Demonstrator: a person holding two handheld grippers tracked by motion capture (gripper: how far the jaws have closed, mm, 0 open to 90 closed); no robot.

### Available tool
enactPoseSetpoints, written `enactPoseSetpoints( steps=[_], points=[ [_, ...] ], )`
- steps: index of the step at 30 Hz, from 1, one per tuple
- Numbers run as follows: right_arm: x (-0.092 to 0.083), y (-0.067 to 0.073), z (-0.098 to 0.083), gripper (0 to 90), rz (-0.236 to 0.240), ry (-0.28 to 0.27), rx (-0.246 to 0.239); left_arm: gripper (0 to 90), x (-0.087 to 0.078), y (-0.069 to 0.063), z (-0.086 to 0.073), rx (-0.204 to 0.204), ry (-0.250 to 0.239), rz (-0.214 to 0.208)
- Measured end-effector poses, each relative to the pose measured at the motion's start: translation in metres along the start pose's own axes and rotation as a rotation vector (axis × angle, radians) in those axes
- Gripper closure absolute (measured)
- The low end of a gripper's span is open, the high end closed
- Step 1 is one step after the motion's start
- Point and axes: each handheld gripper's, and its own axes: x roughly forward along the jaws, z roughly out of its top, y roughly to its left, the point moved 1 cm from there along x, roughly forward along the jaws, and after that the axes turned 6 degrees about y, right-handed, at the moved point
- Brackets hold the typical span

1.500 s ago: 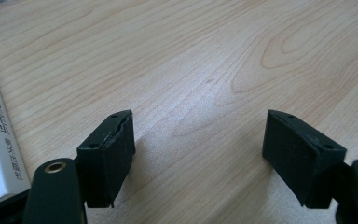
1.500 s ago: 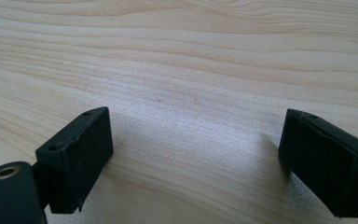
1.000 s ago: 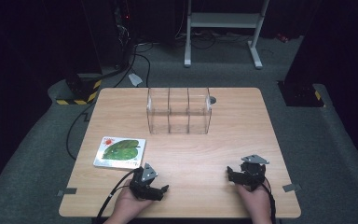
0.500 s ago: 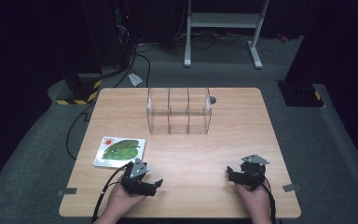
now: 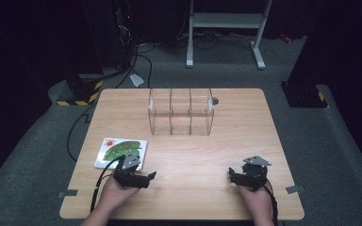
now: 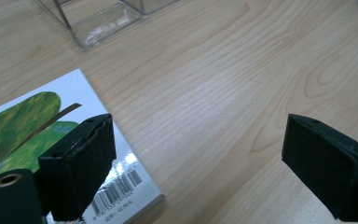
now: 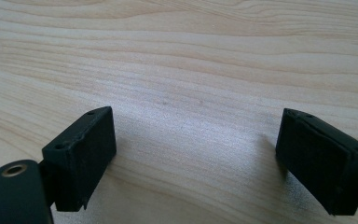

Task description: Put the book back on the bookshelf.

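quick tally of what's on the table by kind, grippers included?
Book: 1
Clear divided box: 1
Small grey round thing behind the box: 1
Grippers: 2, left gripper and right gripper, both open with nothing between the jaws
Total: 5

Bare wood across the middle of the table [image 5: 245,127], open for passing between the left gripper [image 5: 146,178] and right gripper [image 5: 232,175] (both with jaws spread wide). Blocked at the far centre by a clear divided box [image 5: 181,112]; flat book [image 5: 121,153] lying just beside the left gripper.
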Motion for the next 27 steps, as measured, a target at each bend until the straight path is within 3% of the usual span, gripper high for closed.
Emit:
enactPoseSetpoints(
  steps=[3,5,8,13,27],
  points=[
    [0.0,0.002,0.0,10.4,-0.004,0.001,-0.004,10.0,0.004,0.007,-0.005,-0.027,0.017,-0.022],
    [0.001,0.004,0.001,9.9,-0.002,0.004,-0.003,9.8,0.003,0.011,-0.006,-0.021,0.025,-0.007],
    [0.002,0.005,0.002,9.8,0.002,0.002,-0.015,9.8,-0.002,0.019,-0.009,-0.055,0.002,-0.003],
    [0.002,0.005,0.002,9.6,0.005,0.004,-0.01,9.4,-0.005,0.029,-0.014,-0.049,0.0,0.044],
    [0.002,0.005,0.002,9.8,0.004,0.004,-0.009,9.5,-0.02,0.072,-0.034,-0.176,-0.018,0.097]
  ],
)
